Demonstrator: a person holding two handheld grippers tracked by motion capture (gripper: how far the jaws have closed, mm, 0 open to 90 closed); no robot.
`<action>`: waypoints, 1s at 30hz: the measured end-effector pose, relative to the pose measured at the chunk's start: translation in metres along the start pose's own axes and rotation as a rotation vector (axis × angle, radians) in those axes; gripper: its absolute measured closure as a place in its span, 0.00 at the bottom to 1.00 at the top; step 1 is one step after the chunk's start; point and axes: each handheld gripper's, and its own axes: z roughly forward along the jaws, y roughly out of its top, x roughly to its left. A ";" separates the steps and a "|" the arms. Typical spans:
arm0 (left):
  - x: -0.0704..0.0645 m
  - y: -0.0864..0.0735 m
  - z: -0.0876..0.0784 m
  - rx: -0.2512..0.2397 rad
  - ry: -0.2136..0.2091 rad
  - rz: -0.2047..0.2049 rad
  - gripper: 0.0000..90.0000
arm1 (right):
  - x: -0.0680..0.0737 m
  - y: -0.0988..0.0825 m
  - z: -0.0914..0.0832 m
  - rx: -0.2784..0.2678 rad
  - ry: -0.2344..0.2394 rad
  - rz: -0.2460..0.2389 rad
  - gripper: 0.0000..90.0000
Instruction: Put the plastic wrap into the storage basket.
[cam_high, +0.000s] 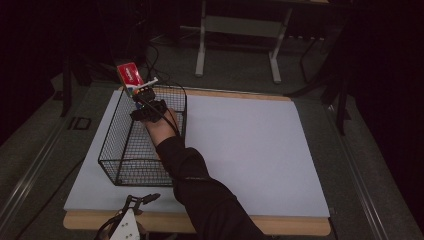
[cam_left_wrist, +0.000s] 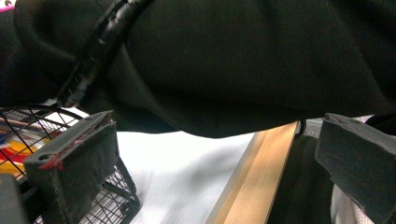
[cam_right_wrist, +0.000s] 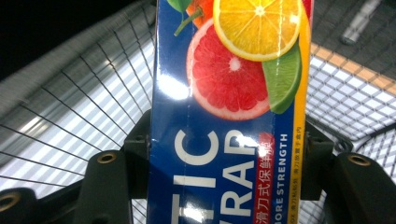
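- Nearest to the high camera, my left gripper (cam_high: 145, 198) is resting low at the near edge of the table (cam_high: 300, 225), just in front of the wire basket (cam_high: 120, 150). I am keeping it there because it has no work at this moment and it must not block the other arm.
- Its jaws are standing wide apart with nothing between them; in the left gripper view I am seeing only the white table cover (cam_left_wrist: 187, 177) and the wooden table edge (cam_left_wrist: 261, 177) in the gap.
- My right gripper (cam_high: 142, 95) is reaching across the basket to its far rim, so the sleeve (cam_high: 200, 185) is passing over the near right corner of the basket.
- This gripper is clamping the plastic wrap box (cam_right_wrist: 229, 116) by its two long sides, near one end. I think I am holding it there so that the rest of the box stays free and I can see it well.
- Seen from the high view, the box (cam_high: 130, 75) is pointing up and away, above the far left corner of the basket, and it is touching neither the mesh nor the table.
- Behind the box in the right gripper view, the basket mesh (cam_right_wrist: 84, 107) is lying below, so I am judging that the box is being carried over the basket, either into it or out of it; which one, I cannot tell.
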 end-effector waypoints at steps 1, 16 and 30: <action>0.000 0.000 0.000 0.000 0.001 0.000 0.00 | -0.001 -0.002 0.003 0.015 -0.007 0.003 0.44; 0.000 0.000 0.001 0.004 0.000 0.004 0.00 | -0.006 -0.015 0.016 0.078 0.032 0.015 0.43; -0.001 0.000 0.003 0.009 -0.009 0.007 0.00 | -0.009 -0.022 0.030 0.120 0.029 -0.007 0.42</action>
